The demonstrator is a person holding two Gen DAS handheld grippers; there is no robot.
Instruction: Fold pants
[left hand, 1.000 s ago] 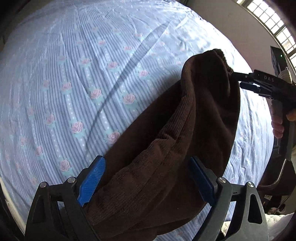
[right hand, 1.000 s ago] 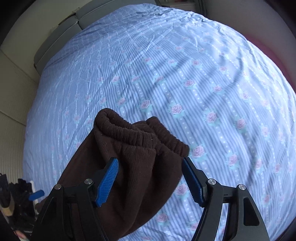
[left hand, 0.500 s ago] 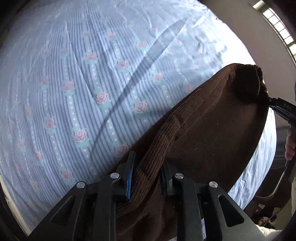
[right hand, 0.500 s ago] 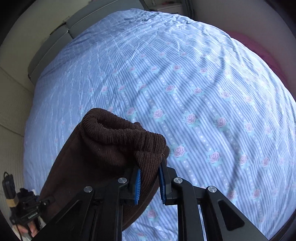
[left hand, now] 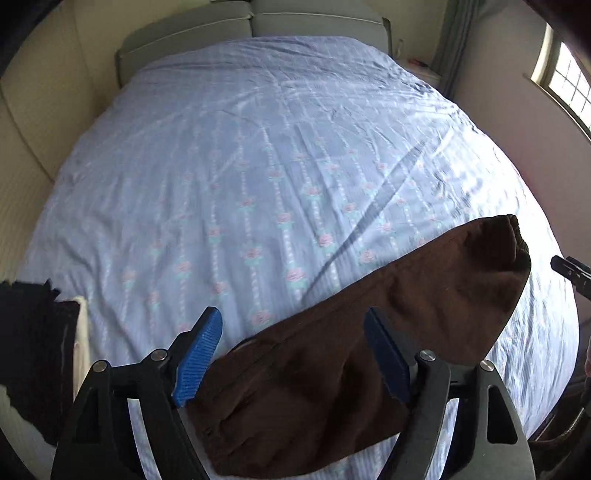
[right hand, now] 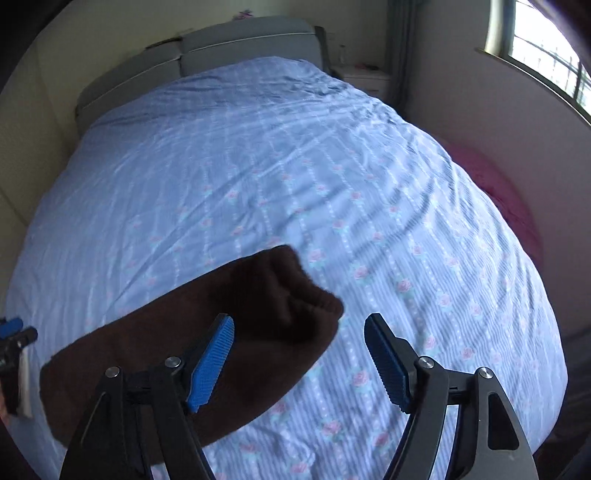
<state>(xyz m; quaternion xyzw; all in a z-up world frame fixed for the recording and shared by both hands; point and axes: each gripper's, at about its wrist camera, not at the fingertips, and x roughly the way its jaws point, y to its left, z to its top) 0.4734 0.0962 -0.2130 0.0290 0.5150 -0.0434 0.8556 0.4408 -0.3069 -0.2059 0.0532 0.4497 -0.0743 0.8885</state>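
Bedroom setting: a bed (left hand: 258,166) covered by a blue striped sheet with small pink roses, a grey padded headboard (left hand: 255,26) at its far end, cream walls to the sides.

Left claw (left hand: 295,354): jaws are seen spread and opening; the blue ribbed pads (left hand: 199,358) are held apart above the cloth, and no pinch on the fabric is seen. The view is blurred.

Right claw (right hand: 301,360): jaws likewise spread and opening; the near pad (right hand: 212,363) is seen over the brown cloth, the other over bare sheet. Nothing is pinched.

Pants (left hand: 369,350): brown, corduroy-like, laid folded into a long bundle on the near part of the bed, stretched between the two claws. The gathered elastic end (right hand: 295,291) is found at the right claw's side; the other end lies under the left claw.

Further out: a window (right hand: 546,44) is noted on the right wall, a small white nightstand (right hand: 365,79) beside the headboard, a pink item (right hand: 498,184) beside the bed's right edge, and dark cloth (left hand: 33,350) at the left edge of the left view.
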